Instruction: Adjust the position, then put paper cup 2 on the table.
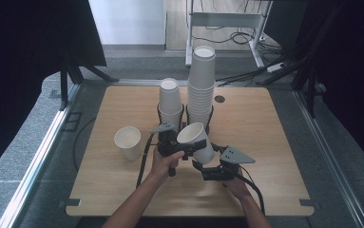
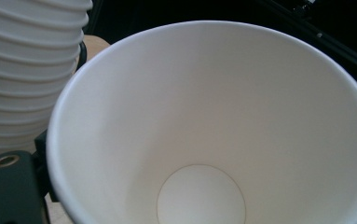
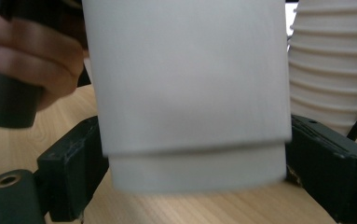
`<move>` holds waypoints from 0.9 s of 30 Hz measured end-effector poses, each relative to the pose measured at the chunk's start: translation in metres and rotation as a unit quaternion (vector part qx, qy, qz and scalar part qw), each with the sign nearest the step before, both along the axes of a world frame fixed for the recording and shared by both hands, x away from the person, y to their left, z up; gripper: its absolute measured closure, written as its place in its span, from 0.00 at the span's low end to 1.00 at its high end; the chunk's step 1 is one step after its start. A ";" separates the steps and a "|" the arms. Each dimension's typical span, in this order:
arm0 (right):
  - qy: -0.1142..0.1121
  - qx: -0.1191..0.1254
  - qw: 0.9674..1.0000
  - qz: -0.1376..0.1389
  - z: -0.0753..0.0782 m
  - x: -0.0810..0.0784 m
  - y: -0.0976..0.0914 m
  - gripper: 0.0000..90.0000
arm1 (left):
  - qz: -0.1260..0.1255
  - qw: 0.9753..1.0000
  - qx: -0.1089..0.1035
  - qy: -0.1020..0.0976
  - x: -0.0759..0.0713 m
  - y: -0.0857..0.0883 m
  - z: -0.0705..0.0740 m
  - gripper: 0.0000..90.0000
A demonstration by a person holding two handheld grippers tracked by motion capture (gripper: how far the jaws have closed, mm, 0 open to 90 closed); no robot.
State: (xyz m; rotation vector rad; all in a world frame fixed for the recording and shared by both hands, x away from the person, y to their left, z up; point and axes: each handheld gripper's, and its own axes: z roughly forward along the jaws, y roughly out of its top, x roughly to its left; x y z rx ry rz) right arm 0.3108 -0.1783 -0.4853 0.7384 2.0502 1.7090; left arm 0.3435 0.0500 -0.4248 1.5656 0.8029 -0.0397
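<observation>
A white paper cup [image 1: 196, 137] hangs tilted above the middle of the wooden table [image 1: 265, 142], mouth up and to the left. My left gripper [image 1: 196, 145] is shut on its wall near the rim; in the left gripper view the cup's inside [image 2: 213, 116] faces the camera, with one black jaw outside it at the lower left. My right gripper [image 1: 207, 164] is under the cup from the right. Its jaws stand open on either side of the cup's base [image 3: 190, 93], close to its sides. The hand [image 3: 31, 60] on the left gripper shows beyond.
Two stacks of paper cups stand at the back in black holders, a short stack [image 1: 170, 102] and a tall stack [image 1: 202, 85], just behind the held cup. A single upright cup [image 1: 128, 141] stands to the left. The tall stack [image 3: 334, 70] is close on the right.
</observation>
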 end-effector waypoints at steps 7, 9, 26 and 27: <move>0.027 -0.029 0.999 -0.001 -0.003 0.002 -0.002 0.07 | 0.025 0.999 0.027 -0.037 -0.008 0.003 0.010 0.14; 0.027 -0.041 0.999 -0.003 -0.005 0.001 -0.002 0.07 | 0.030 0.998 0.035 -0.045 -0.010 0.003 0.012 0.14; 0.035 -0.056 0.997 -0.027 -0.007 -0.005 -0.023 0.08 | 0.096 0.987 0.102 -0.077 -0.019 0.022 0.006 0.14; 0.034 -0.054 0.998 -0.029 -0.007 -0.005 -0.025 0.08 | 0.103 0.986 0.109 -0.079 -0.019 0.023 0.005 0.14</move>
